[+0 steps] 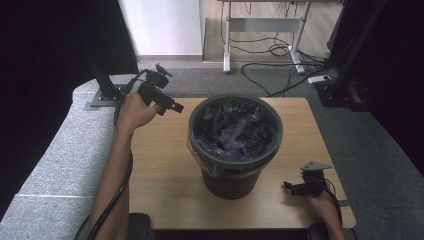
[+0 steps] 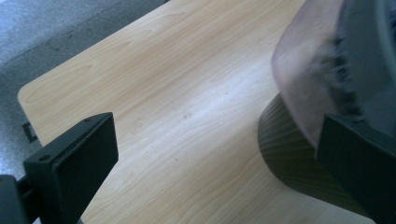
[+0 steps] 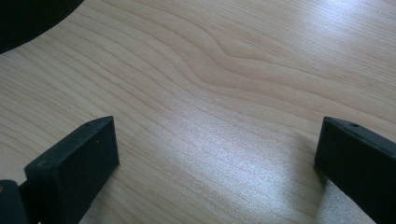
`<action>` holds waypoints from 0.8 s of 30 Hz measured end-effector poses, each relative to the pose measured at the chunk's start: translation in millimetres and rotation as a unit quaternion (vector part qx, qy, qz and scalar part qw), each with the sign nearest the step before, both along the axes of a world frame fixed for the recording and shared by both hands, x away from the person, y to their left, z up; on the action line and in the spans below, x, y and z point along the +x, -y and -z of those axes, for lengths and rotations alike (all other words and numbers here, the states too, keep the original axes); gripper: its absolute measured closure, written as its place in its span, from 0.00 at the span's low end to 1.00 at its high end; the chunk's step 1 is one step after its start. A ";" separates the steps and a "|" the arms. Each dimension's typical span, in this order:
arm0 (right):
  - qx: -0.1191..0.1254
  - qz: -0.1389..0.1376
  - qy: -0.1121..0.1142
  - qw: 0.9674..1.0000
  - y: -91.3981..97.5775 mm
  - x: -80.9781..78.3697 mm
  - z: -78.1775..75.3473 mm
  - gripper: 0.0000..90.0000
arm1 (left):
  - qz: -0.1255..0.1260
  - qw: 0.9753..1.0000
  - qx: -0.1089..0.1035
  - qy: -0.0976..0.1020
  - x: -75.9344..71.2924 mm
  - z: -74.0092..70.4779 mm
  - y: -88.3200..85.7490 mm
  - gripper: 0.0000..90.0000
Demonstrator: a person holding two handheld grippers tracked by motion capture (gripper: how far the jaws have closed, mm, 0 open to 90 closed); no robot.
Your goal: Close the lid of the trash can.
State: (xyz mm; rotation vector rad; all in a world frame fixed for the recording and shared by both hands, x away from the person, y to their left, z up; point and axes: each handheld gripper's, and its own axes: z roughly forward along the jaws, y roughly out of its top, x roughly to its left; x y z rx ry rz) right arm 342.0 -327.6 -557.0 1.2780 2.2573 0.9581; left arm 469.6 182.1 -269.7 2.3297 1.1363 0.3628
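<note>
A dark ribbed bin [image 1: 232, 182] stands in the middle of the wooden table [image 1: 160, 170], lined with a translucent purple bag [image 1: 235, 130] folded over its rim. My left gripper [image 1: 176, 107] hovers just left of the bin's far rim, held by a hand, and is open. In the left gripper view its jaws [image 2: 217, 154] stand wide with nothing between them; the bin's wall [image 2: 289, 158] and the bag's overhang [image 2: 303, 79] lie close on the right. My right gripper [image 1: 289, 187] rests low at the table's near right, open [image 3: 217, 154] over bare wood.
A grey padded surface [image 1: 55, 150] borders the table's left side. Black frame posts [image 1: 102, 80] rise at the back left and right. Beyond the table, a desk's white legs [image 1: 227, 45] and loose cables [image 1: 280, 50] lie on the floor.
</note>
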 end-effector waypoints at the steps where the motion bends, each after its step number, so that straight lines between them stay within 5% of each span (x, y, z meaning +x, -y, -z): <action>1: 0.000 0.000 0.000 1.000 0.0 0.0 0.0 0.00 | -0.001 1.000 -0.002 0.002 -0.6 2.8 -2.3 0.00; 24: -0.001 0.001 0.000 1.000 0.0 -0.2 -0.2 0.00 | -0.013 0.998 -0.035 0.059 -24.0 87.6 -44.4 0.00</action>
